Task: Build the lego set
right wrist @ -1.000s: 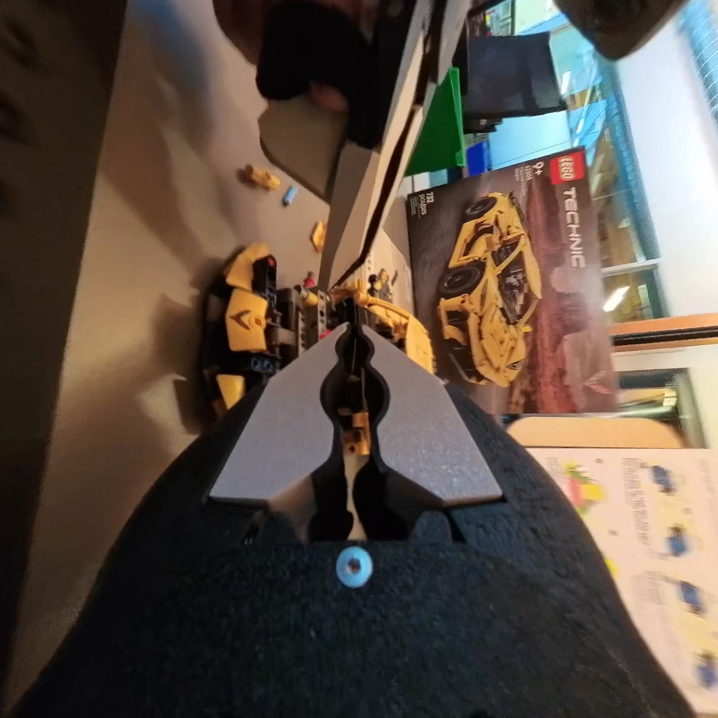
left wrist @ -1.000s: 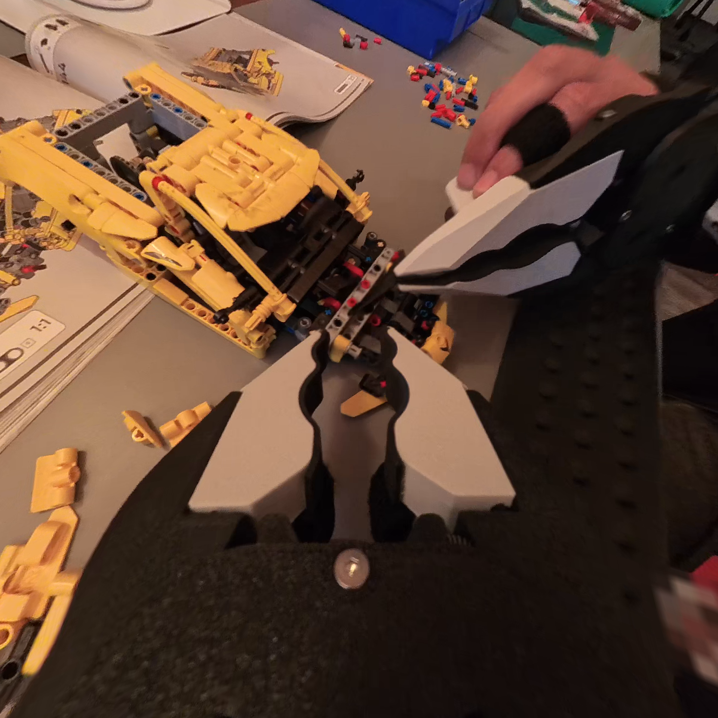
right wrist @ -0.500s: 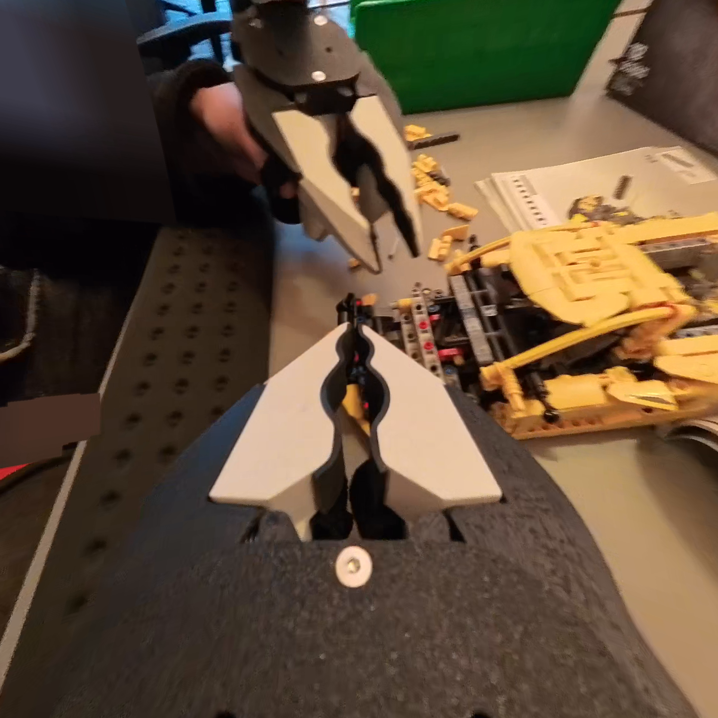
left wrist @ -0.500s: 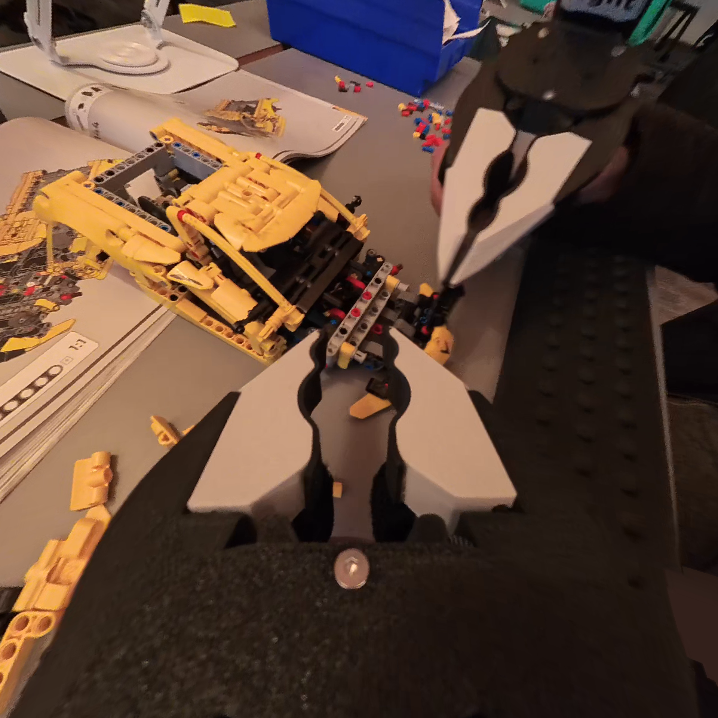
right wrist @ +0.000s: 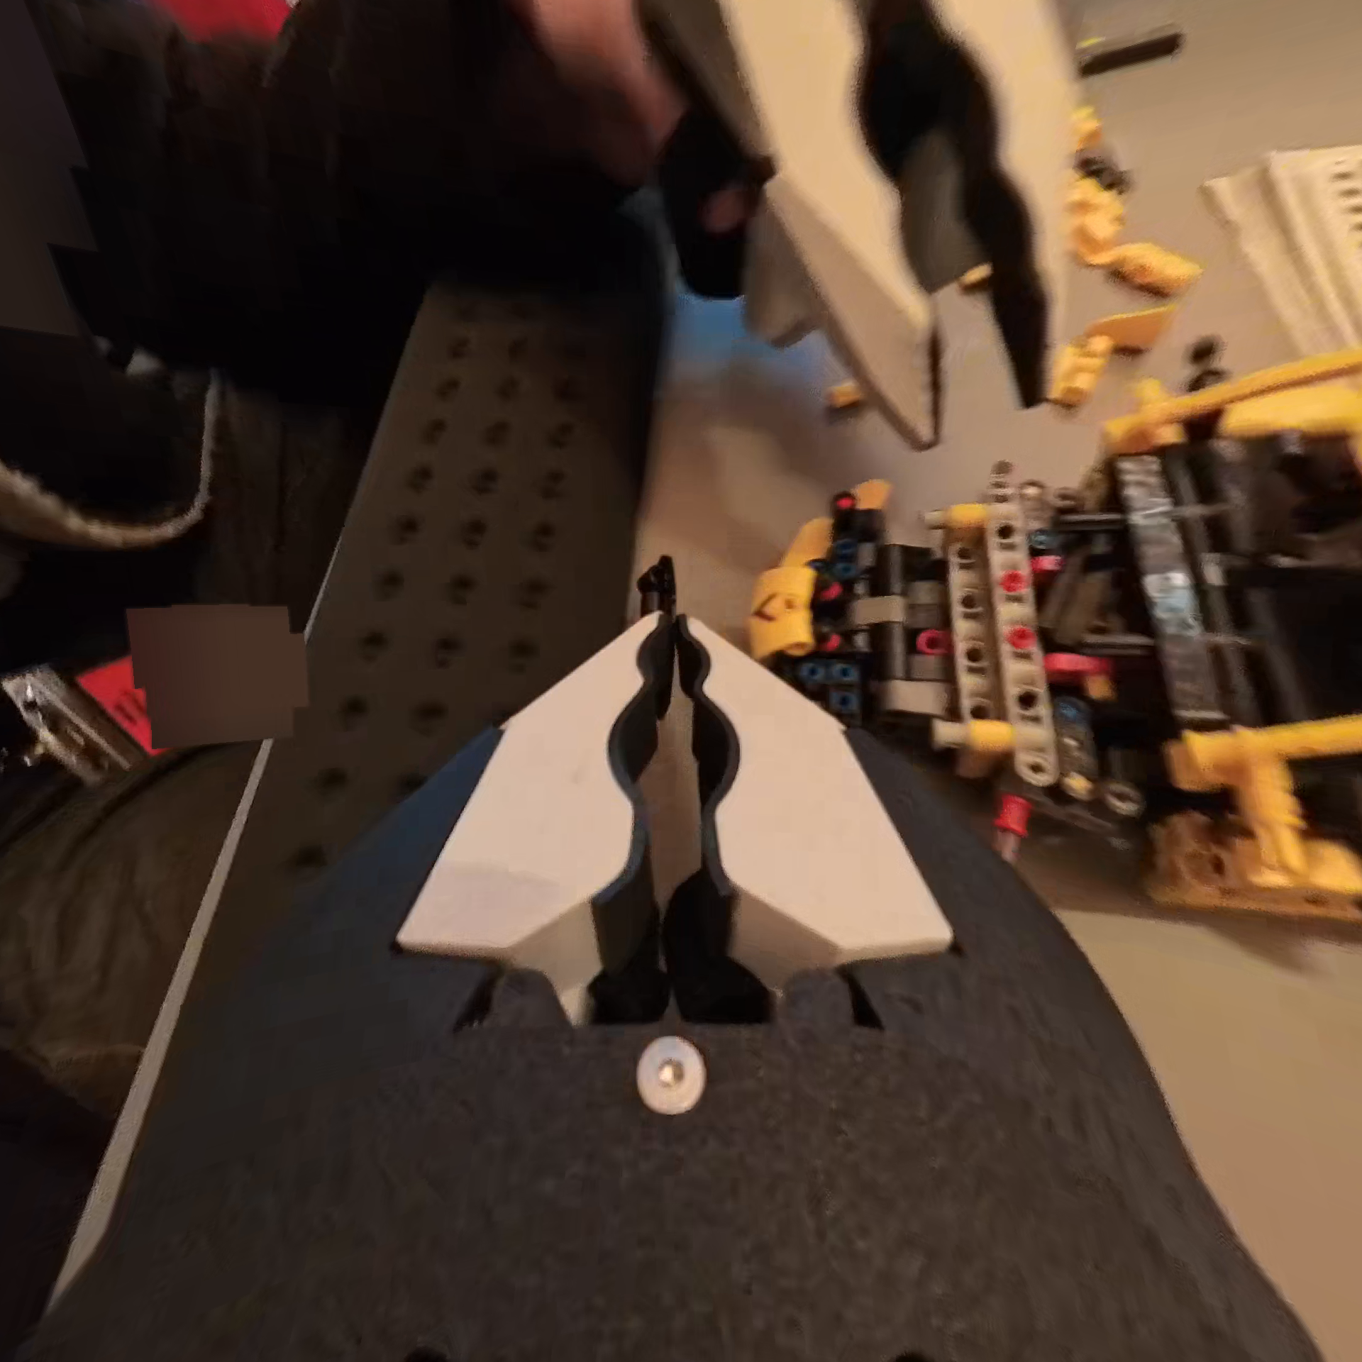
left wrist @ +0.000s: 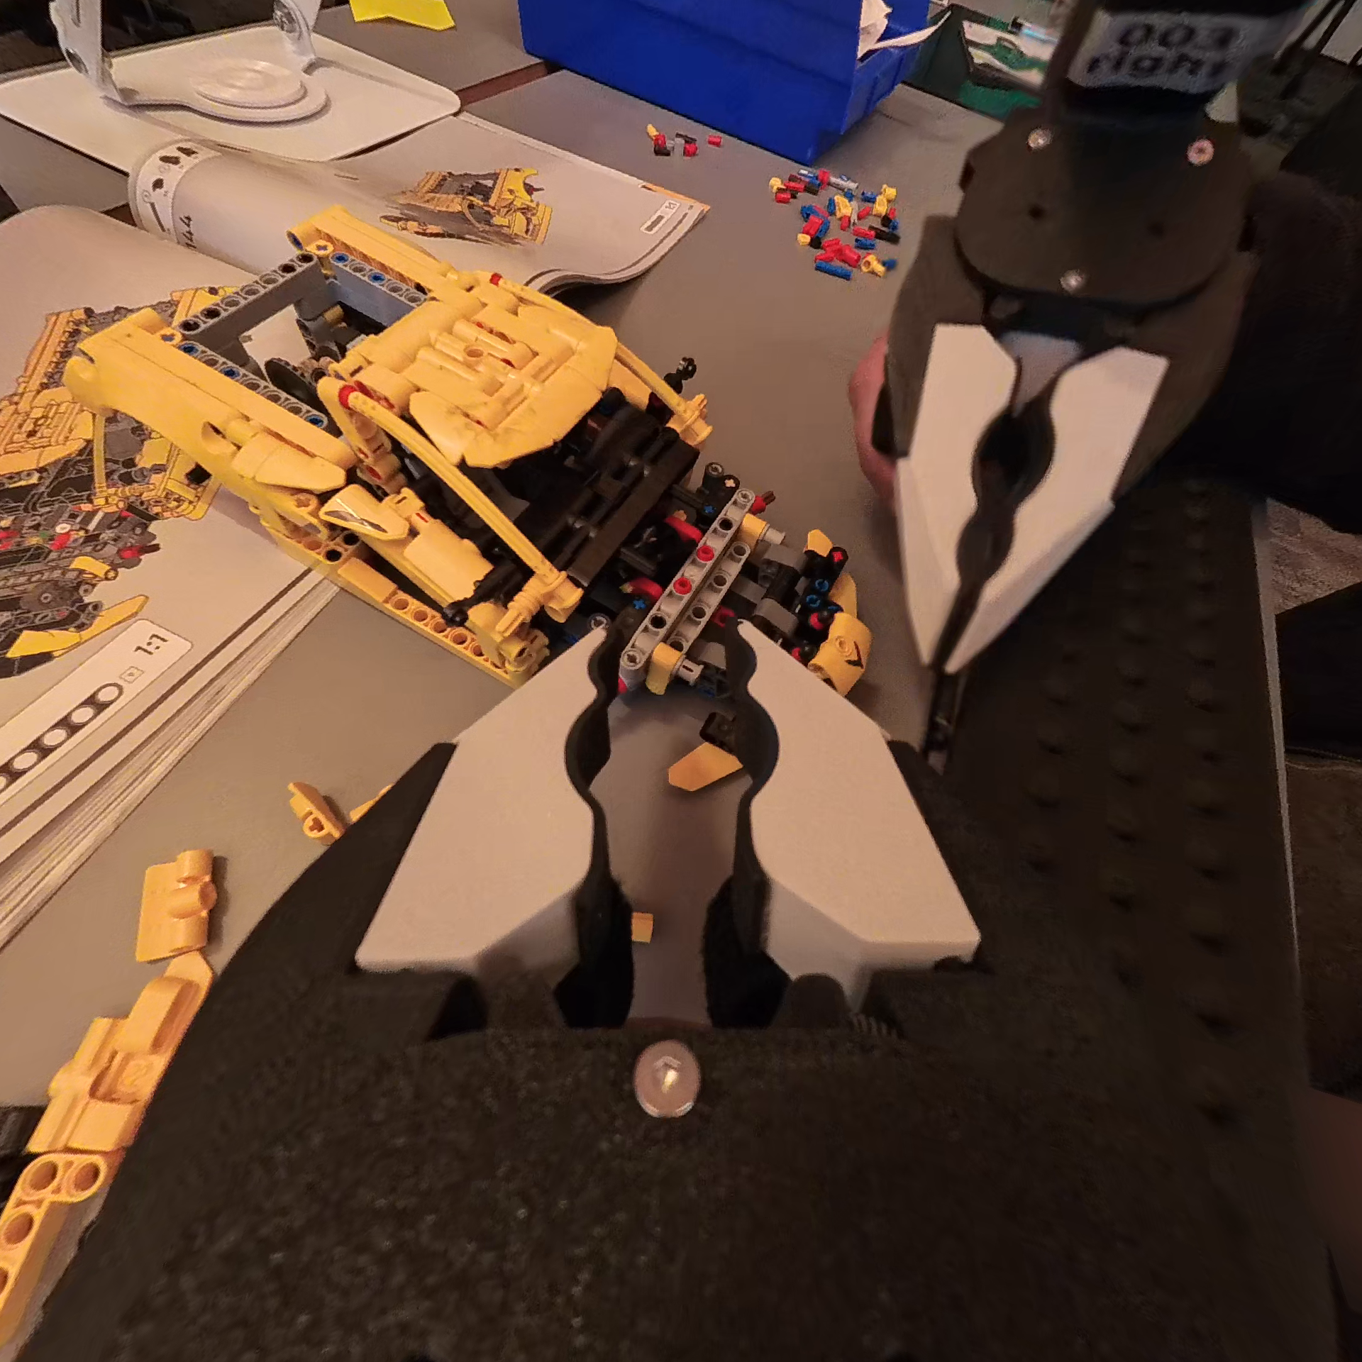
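R gripper point(right wrist: 669, 626) pinching black piece point(right wrist: 658, 582)

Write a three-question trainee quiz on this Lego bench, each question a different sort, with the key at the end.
1. True or false: the left gripper is shut.
2. What does the right gripper pinch at its tips? A) a small black piece B) a yellow panel C) a red pin
3. Fill in: the loose red and blue pins lie on the table near the ____ bin.
Key: 1 false; 2 A; 3 blue.
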`<state>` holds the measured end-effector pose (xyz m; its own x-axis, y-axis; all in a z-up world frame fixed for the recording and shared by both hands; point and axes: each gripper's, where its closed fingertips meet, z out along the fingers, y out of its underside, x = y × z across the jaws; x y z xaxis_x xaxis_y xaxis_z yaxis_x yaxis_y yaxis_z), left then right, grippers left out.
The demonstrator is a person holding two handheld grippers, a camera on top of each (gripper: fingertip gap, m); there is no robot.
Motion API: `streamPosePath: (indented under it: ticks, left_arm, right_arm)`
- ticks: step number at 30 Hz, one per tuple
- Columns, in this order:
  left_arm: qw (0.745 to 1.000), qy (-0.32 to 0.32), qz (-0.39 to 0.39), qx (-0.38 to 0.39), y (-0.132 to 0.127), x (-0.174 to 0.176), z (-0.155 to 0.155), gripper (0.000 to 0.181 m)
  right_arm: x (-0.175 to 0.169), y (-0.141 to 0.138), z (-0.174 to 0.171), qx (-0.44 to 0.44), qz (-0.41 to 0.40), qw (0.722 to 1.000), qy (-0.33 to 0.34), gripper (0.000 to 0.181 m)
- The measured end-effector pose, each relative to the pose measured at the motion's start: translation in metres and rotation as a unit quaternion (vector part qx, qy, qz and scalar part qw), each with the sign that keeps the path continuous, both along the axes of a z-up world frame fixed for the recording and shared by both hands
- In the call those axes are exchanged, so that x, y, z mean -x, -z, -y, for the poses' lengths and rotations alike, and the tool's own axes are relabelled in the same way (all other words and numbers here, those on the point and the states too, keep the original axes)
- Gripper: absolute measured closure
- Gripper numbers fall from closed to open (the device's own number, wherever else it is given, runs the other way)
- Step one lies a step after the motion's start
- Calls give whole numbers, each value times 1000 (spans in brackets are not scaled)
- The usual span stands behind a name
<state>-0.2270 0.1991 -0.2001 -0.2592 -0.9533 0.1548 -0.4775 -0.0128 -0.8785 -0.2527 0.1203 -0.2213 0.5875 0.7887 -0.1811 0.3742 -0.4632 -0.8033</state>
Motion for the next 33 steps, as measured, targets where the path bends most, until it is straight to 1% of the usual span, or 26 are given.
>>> streamPosePath:
  ticks: [2,4,7,9,10,11,12,13,14,16,17,18,19,21,25,29,33]
  left_arm:
    - [1000,-2,-2,-2,1,0,-1,153]
    - [1000,-7,-6,-4,3,0,-3,153]
    - [1000,-8,-11,-4,5,0,-3,153]
    - [1000,-7,-12,-9,6,0,-3,153]
    - [1000,-8,-13,-10,6,0,-3,153]
    - [1000,-8,-14,-11,7,0,-3,153]
    - [1000,-9,-14,-12,7,0,-4,153]
    - [1000,-11,-15,-11,7,0,-5,153]
    - [1000,-12,-16,-11,8,-1,-5,153]
    - [1000,-15,-17,-10,8,-1,-7,153]
    - [1000,-17,-17,-9,8,-1,-7,153]
    - [1000,-17,-18,-8,8,-1,-8,153]
    - [1000,-18,-18,-8,8,-1,-8,153]
    - [1000,-18,-17,-9,8,-1,-8,153]
    - [1000,-16,-17,-9,8,0,-7,153]
    - [1000,-13,-15,-8,7,0,-5,153]
    - [1000,-10,-12,-11,5,0,-3,153]
  right_arm:
    - [5,12,5,-2,37,999,-18,181]
    - [3,22,5,-6,72,997,-19,181]
    - [1,23,2,-18,82,996,-14,180]
    - [1,14,1,-28,62,998,-11,172]
    - [1,4,-2,-42,41,998,-4,169]
    - [-3,-8,-9,-64,23,998,16,167]
    - [-12,-19,-21,-88,17,995,52,166]
    - [-25,-26,-34,-109,33,989,96,164]
    - [-37,-27,-45,-121,66,982,128,163]
    - [-53,-23,-59,-136,159,964,165,162]
    - [-55,-22,-64,-141,194,955,173,163]
    - [-56,-22,-68,-148,219,948,177,168]
    - [-56,-22,-71,-155,240,941,180,171]
    - [-55,-18,-74,-155,274,933,176,173]
    - [-53,-9,-76,-137,320,922,170,169]
    - [-55,-7,-77,-126,326,920,178,169]
    - [-59,-3,-77,-103,316,925,184,172]
